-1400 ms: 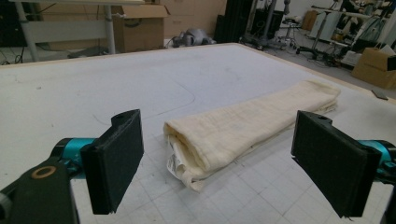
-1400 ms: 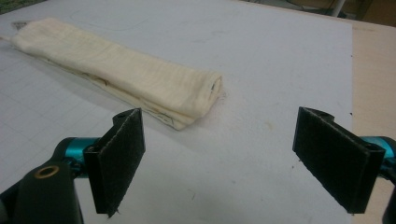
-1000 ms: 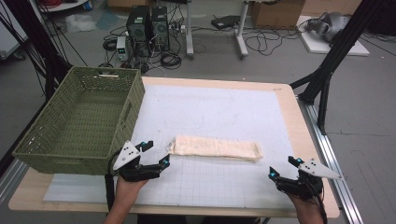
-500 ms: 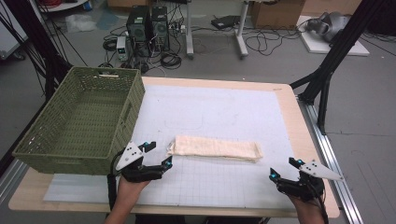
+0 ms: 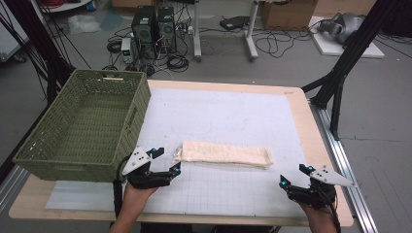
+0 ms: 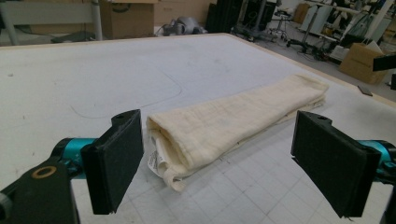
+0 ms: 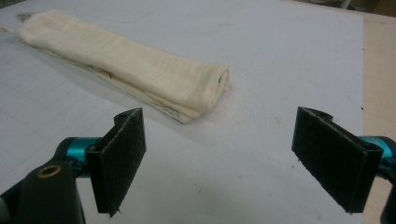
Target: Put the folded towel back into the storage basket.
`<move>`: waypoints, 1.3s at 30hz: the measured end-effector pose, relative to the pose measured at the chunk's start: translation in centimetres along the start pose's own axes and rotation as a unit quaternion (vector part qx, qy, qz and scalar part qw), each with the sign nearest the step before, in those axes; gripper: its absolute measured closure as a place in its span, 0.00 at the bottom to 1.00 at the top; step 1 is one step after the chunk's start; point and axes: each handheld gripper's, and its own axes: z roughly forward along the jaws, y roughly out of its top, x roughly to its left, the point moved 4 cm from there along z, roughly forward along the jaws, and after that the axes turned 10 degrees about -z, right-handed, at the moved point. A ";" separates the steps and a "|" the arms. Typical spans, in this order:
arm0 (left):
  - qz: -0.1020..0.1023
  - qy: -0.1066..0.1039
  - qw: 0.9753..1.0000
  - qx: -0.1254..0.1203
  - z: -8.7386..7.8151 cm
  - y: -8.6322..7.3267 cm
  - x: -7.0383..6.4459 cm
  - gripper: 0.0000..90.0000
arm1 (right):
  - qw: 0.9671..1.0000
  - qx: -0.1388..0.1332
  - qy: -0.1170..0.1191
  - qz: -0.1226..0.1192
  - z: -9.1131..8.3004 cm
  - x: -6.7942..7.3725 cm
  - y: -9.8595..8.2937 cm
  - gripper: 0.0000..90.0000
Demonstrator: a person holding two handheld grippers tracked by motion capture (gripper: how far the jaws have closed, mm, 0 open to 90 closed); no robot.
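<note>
1. Looking down on the tabletop (image 5: 301, 104), I see a green woven basket (image 5: 82, 126) standing at its far left, just beside my left tongs (image 5: 166, 161); a white gridded mat (image 5: 228, 111) covers most of the surface, and nothing lies between either pair of tongs and the folded cream cloth (image 5: 224, 154)
2. Beyond the far edge, on the floor, are computer cases (image 5: 154, 24), loose cables and black stand legs, well apart from my work
3. The cloth lies as a long folded strip across the near middle of the mat. My left tongs sit at its left end, jaws spread wide, the end just ahead of the gap and not touched by either pad
4. My right tongs (image 5: 294, 175) rest near the front right corner, also wide open and holding nothing, with the cloth's right end near but apart, up and to the left
5. The left gripper view shows what the high view cannot: the cloth's (image 6: 224, 128) layered fold, a small printed label tucked at the near end, and the end sitting nearer the left pad of my left tongs (image 6: 217, 161)
6. The right gripper view shows the rolled right end of the cloth (image 7: 140, 70) with a dark thread at its lower edge, clear of my right tongs (image 7: 219, 156)
</note>
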 end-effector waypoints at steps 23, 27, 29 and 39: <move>-0.017 -0.001 0.997 0.080 3.3 3.2 -0.4 0.19 | 1.000 0.002 0.001 0.004 0.1 -0.3 -0.2 0.18; -0.017 0.006 0.995 0.099 4.0 3.0 -0.3 0.19 | 1.000 0.003 0.001 0.004 0.2 -0.4 -0.2 0.18; -0.017 0.014 0.993 0.117 4.5 2.7 -0.2 0.20 | 1.000 0.004 0.002 0.006 0.1 -0.4 -0.3 0.18; -0.040 0.069 0.981 0.176 6.5 1.3 1.7 0.30 | 1.000 0.004 0.006 0.005 0.4 -0.3 -0.3 0.18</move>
